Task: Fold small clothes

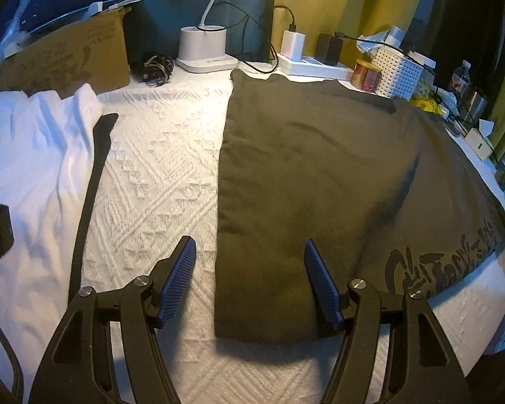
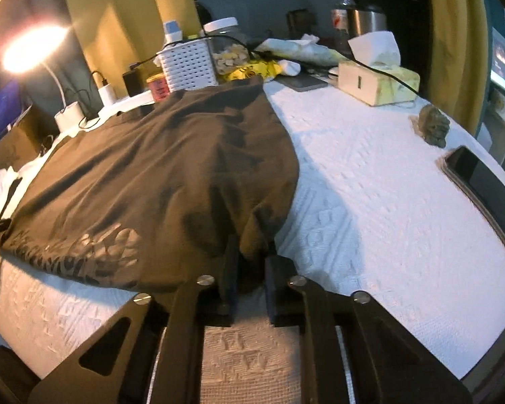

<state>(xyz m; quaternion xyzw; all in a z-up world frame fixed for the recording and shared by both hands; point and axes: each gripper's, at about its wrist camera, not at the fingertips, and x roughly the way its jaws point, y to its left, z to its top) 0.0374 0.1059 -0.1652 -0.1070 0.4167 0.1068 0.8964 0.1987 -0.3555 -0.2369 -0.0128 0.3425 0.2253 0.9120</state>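
Observation:
A dark olive T-shirt (image 1: pixel 320 175) with a black print lies flat on the white textured tablecloth (image 1: pixel 151 181), its left side folded in to a straight edge. My left gripper (image 1: pixel 249 252) is open and empty, hovering over the shirt's near left corner, jaws wide apart. In the right wrist view my right gripper (image 2: pixel 250 256) is shut on a bunched near corner of the same T-shirt (image 2: pixel 158 168), lifting the cloth slightly off the tablecloth (image 2: pixel 387 202).
White clothes (image 1: pixel 27 155) with a black strap (image 1: pixel 91 181) lie at left. A cardboard box (image 1: pixel 67 57), lamp base (image 1: pixel 203 47), chargers, white basket (image 1: pixel 397 74) and tin line the back. A tissue box (image 2: pixel 377 80), small dark object (image 2: pixel 432 128) and black tablet (image 2: pixel 481 181) are at right.

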